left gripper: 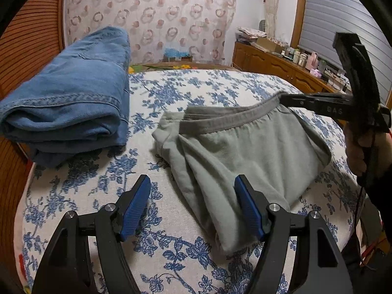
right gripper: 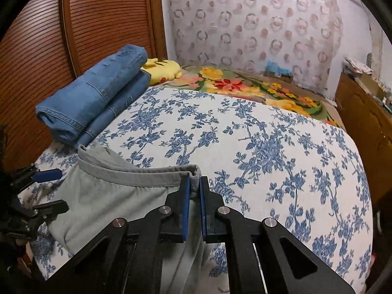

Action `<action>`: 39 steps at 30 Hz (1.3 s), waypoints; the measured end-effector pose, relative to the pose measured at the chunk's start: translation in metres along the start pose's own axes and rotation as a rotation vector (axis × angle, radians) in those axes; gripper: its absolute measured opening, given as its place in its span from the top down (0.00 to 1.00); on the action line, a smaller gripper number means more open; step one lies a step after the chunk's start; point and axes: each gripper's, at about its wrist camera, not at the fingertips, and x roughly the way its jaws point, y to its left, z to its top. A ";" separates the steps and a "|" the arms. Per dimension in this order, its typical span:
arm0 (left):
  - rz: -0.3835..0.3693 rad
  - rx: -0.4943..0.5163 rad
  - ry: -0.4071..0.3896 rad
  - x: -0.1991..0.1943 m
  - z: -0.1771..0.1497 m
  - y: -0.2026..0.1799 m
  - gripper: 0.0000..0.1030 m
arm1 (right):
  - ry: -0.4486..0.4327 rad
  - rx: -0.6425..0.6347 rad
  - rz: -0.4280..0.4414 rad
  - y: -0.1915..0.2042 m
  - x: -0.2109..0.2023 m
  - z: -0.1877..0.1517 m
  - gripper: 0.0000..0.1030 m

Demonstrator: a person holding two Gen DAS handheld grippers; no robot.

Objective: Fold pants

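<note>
Here the grey pants [left gripper: 235,152] lie on the bed [left gripper: 220,85], on the blue-flower sheet, partly folded, with the waistband [right gripper: 137,174] on the far side and the legs bunched toward the near edge. The right gripper [right gripper: 194,188] is clenched on one corner of the waistband; the cloth is pinched between its blue pads [right gripper: 186,203]. The left gripper [left gripper: 192,193] is released, jaws wide, and it hangs just above the leg part of the pants, its right pad touching or nearly touching the cloth (I cannot tell which).

The step in hand, as I judge it, is to bring the waistband over for the next fold. To do it well: the left gripper should take the other corner of the waistband, or else press the fold line, so the cloth does not drag to one side. Keep both corners at same height, pull the band lightly taut, then lay it down flat with edges matching, w/o wrinkles under. The leg part is creased now, so smoothing it first would help.

A folded pair of jeans [right gripper: 95,98] sits near the headboard [right gripper: 49,49], well apart from the work.

Writing: on the body of the right gripper, in the left view, small letters show, maybe "DAS", but they are too unclear to be sure. No other brand or label is readable.
</note>
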 end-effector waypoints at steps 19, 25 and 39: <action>-0.089 0.031 0.041 -0.026 -0.031 -0.024 0.64 | 0.078 -0.007 0.083 -0.004 -0.078 -0.090 0.77; -0.088 0.048 0.055 -0.019 -0.031 -0.030 0.80 | 0.080 -0.009 0.097 -0.002 -0.082 -0.096 0.77; -0.084 0.040 -0.071 -0.042 0.015 -0.028 0.90 | 0.086 -0.056 0.085 0.009 -0.058 -0.089 0.75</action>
